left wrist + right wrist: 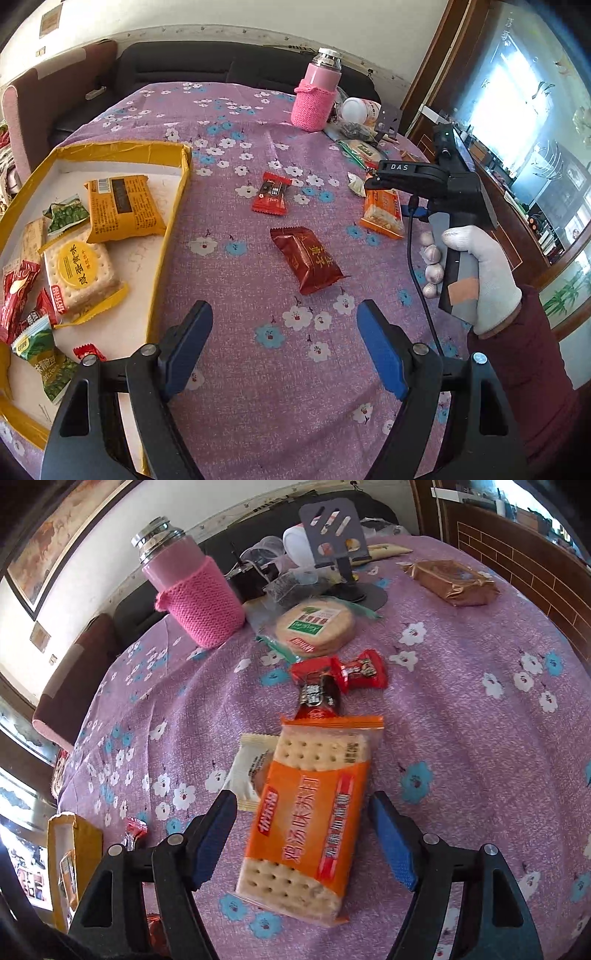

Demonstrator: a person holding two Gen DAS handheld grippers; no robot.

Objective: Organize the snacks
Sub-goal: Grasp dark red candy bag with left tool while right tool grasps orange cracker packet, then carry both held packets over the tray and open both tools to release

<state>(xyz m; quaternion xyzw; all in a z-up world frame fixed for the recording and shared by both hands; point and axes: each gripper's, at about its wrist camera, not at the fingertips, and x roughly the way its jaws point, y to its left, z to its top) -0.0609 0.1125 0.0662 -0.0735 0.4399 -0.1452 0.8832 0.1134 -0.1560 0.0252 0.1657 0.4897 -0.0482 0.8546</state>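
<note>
Though clear-ended, cracker packet is orange.

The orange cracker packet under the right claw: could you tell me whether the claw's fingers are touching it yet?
Apart. In the right wrist view, purple cloth shows between the orange cracker packet and each blue finger of the open right claw.

Floral table w/ snack box, pink flask, loose snack packs.

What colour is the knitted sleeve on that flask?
Bright pink; the knitted sleeve on the flask shows best in the right wrist view.
</note>
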